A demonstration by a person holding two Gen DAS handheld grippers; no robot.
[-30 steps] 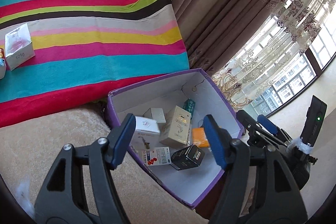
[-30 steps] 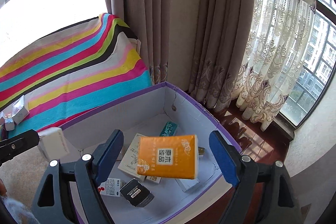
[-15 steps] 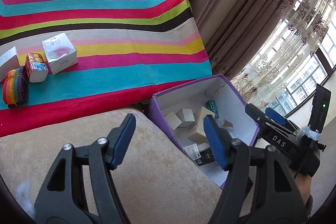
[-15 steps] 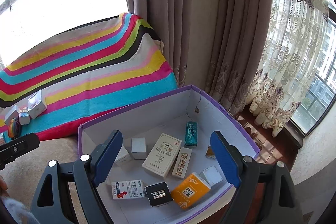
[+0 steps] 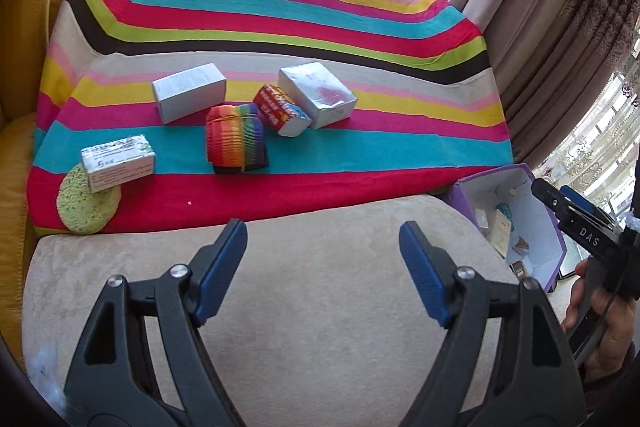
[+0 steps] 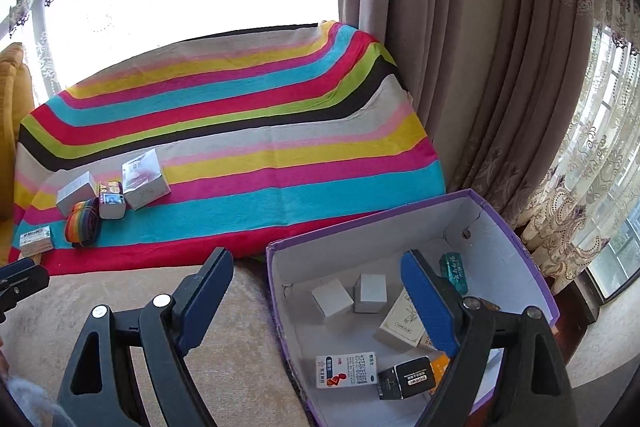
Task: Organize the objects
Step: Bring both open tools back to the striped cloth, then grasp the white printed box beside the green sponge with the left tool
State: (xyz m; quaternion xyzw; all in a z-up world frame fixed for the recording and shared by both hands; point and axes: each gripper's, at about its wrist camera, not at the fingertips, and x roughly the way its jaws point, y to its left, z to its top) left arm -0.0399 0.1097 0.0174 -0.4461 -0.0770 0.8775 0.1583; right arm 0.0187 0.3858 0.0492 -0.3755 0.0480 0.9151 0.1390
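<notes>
Orange box (image 6: 439, 367) in purple bin (image 6: 536, 279), mostly behind right hand-held gripper (image 6: 320, 301).

Left tongs (image 5: 322, 269) just widened, empty, over beige cushion (image 5: 320, 327); boxes lie on striped blanket (image 5: 280, 39).

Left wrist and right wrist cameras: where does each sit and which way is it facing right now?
Left wrist: sits on the left gripper, open and empty, jaws just opened wider; looks down over the beige cushion at the striped blanket. The hand holding the right gripper shows at right.
Right wrist: sits on the right gripper, open and empty; looks down into the purple box. The left gripper's tip shows at the left edge.
Shared: blanket, its boxes, rainbow roll, purple box.
</notes>
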